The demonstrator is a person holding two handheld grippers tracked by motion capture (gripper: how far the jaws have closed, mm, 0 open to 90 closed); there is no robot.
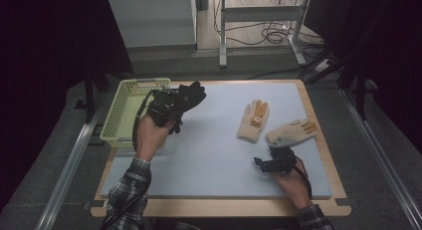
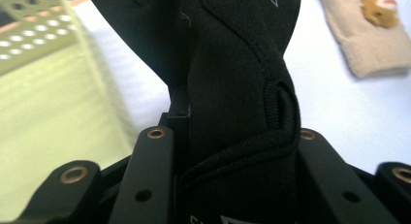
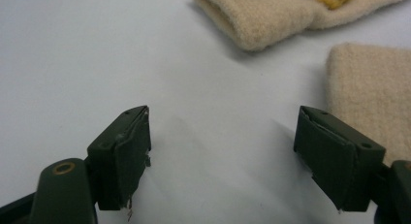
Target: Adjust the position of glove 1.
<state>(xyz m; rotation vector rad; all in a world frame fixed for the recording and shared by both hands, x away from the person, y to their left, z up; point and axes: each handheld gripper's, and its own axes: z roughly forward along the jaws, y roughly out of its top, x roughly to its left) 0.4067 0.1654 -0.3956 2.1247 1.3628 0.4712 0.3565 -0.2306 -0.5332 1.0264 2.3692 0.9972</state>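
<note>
A black glove hangs clamped in the left gripper, held above the far left part of the pale blue mat, just right of the yellow-green perforated basket. In the left gripper view the jaws are closed tight on the glove's cuff, whose ribbed hem and stitched loop bunch up between them. Small pale markings sit on the glove near the top and bottom edges of that view, too cut off to read.

To the right on the mat lie two cream knitted gloves: one far and near the middle, with an orange patch, and one nearer and further right, with orange fingertips. They lie close together.

The right gripper rests low at the near right, just in front of the second cream glove, its jaws standing wide with only bare mat between them.
</note>
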